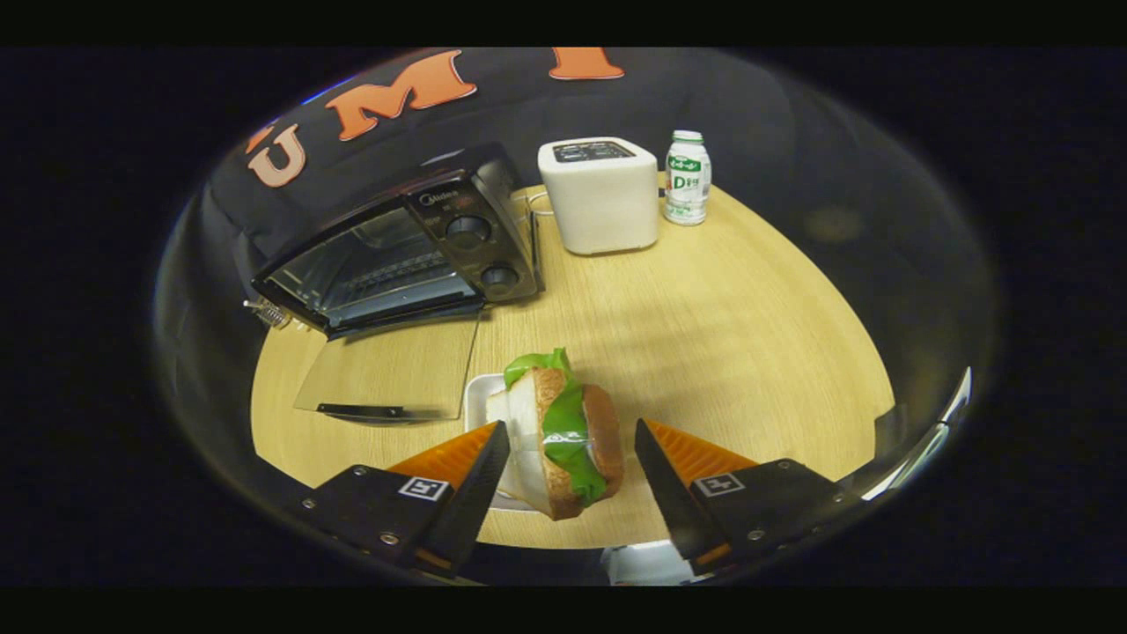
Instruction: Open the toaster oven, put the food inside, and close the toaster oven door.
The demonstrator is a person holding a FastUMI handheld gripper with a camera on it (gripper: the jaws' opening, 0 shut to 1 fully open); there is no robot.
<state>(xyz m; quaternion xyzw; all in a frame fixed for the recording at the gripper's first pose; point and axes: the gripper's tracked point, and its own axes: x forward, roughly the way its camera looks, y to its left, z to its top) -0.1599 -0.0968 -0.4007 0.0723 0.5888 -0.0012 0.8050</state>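
Gripper view: the toaster oven [401,255] is seen on the wooden table [704,352] with its glass door [387,374] folded down flat, so the opening step is judged done. The gripper [572,467] is held with its jaws spread wide, nothing pressed. A sandwich [563,440] stands on edge between the fingers, partly over a small white plate [480,396]; whether the left finger touches it cannot be told. If the jaws are closed off-centre, the sandwich could be tipped or its layers squeezed apart, and the lettuce could slip out. A white toaster [600,194] and a bottle [687,176] stand well beyond.
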